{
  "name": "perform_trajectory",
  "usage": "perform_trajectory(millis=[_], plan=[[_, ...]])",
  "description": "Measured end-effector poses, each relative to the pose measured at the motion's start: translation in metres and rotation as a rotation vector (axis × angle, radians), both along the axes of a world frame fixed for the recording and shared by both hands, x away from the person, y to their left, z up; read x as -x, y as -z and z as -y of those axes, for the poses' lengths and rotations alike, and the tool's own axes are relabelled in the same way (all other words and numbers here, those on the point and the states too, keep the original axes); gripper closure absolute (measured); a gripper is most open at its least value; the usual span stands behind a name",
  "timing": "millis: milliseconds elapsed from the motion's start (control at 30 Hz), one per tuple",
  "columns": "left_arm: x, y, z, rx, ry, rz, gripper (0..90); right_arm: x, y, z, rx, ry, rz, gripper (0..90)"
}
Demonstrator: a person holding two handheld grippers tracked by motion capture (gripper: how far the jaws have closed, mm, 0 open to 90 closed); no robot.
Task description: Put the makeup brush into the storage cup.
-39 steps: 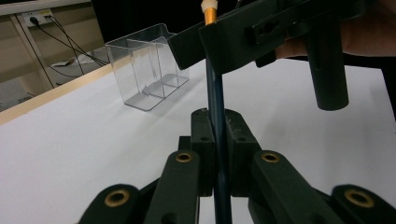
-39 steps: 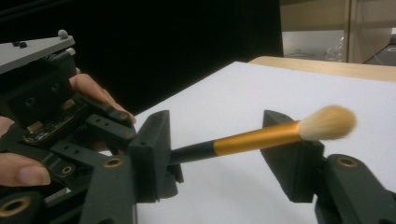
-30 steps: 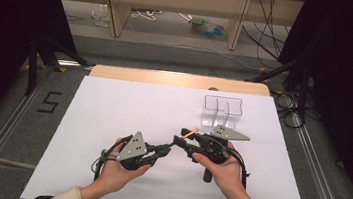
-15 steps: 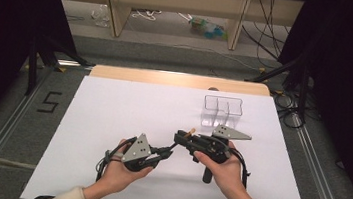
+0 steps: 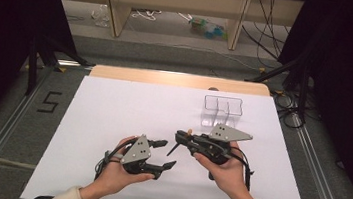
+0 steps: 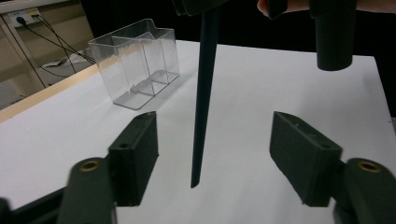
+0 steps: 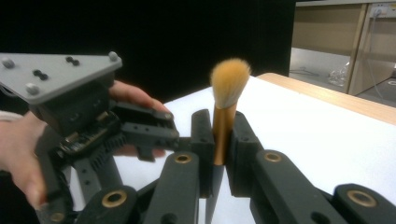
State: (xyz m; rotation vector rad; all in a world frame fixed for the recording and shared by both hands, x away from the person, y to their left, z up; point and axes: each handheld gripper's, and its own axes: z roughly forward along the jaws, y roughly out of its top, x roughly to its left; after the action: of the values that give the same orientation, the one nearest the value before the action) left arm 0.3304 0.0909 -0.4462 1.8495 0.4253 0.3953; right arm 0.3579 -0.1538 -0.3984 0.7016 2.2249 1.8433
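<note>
While I hold a tool in each hand, this is how things look:

Right gripper (image 5: 183, 139): my jaws are pressed on the brush (image 7: 226, 114) and pinch its gold neck, just under the hair.

Brush: it stands up between my jaws in the right gripper view. Its soft orange and white tuft points up. Its thin dark handle (image 6: 203, 88) hangs down past the jaws.

Brush handle: in the left gripper view it comes down from the top like a long dark stick. Its tip hangs above the white table (image 5: 128, 109), right between my left jaws. It touches neither jaw.

Left gripper (image 5: 167, 154): my jaws are spread wide and hold nothing. They point at the right gripper.

My hands: the left hand (image 5: 115, 173) and the right hand (image 5: 224, 169) come in from the bottom of the high view. They are near each other, at the near side of the table.

Clear box (image 5: 221, 110): it sits on the table, past my right gripper. It has little rooms inside, three I think, but the see-through walls are hard to count.

Table: it is white, with a wood strip (image 5: 179, 79) at the far edge.
</note>
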Motion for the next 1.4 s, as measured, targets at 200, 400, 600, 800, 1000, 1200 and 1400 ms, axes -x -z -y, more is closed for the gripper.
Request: perform_trajectory(millis=[200, 400, 600, 800, 1000, 1200, 1400], plan=[[0.003, -0.005, -0.008, 0.032, 0.008, 0.006, 22.9, 0.0, -0.003, 0.003, 0.016, 0.007, 0.014, 83.9], [0.006, -0.008, -0.015, 0.043, 0.014, 0.002, 18.1, 0.0, -0.005, 0.004, 0.038, 0.008, 0.026, 83.9], [0.008, -0.009, -0.023, 0.056, -0.007, -0.003, 17.2, 0.001, -0.006, 0.004, 0.043, 0.008, 0.034, 83.9], [0.008, -0.01, -0.029, 0.061, -0.014, 0.003, 17.0, 0.002, -0.008, 0.005, 0.062, 0.021, 0.041, 84.0], [0.008, -0.01, -0.035, 0.07, -0.028, 0.0, 16.7, 0.0, -0.009, 0.006, 0.06, 0.019, 0.066, 84.0], [0.01, -0.011, -0.041, 0.082, -0.043, 0.002, 16.6, 0.002, -0.011, 0.008, 0.072, 0.018, 0.042, 84.0], [0.011, -0.011, -0.047, 0.089, -0.059, 0.009, 16.6, 0.002, -0.012, 0.011, 0.077, 0.022, 0.045, 84.0]])
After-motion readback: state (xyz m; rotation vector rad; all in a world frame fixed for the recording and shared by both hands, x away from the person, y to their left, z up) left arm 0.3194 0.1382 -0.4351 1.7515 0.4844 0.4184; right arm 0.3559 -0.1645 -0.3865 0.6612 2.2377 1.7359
